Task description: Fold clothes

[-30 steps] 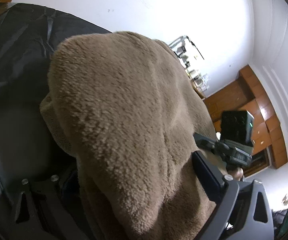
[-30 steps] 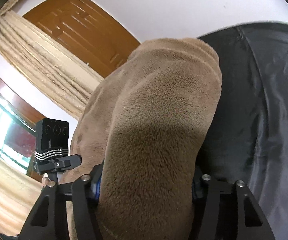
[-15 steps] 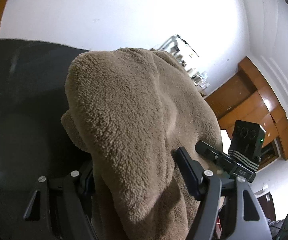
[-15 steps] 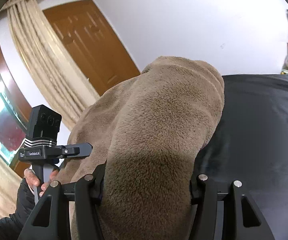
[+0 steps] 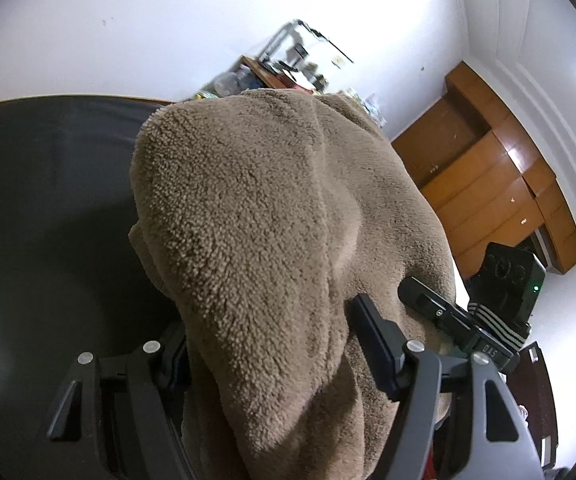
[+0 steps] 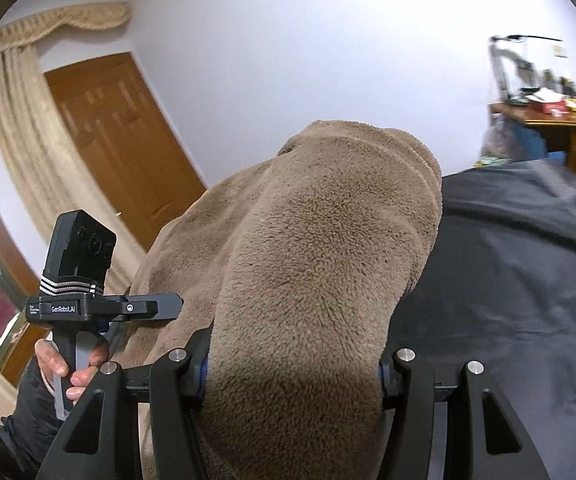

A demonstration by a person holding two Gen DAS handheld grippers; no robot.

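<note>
Both sets of jaws pinch the brown fleece garment (image 5: 271, 240): the left gripper (image 5: 271, 360) and right gripper (image 6: 292, 364) each grip a bunched edge. It hangs lifted above the dark desk (image 6: 508, 300). Thick, soft and floppy, it looks best held by corners.

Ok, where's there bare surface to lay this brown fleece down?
The dark cloth surface lies bare left of the brown fleece in the left wrist view, and bare again right of the fleece up to the wooden desk. It is crowded between: fleece bunches through both the left hand-held gripper and the right hand-held gripper.
</note>
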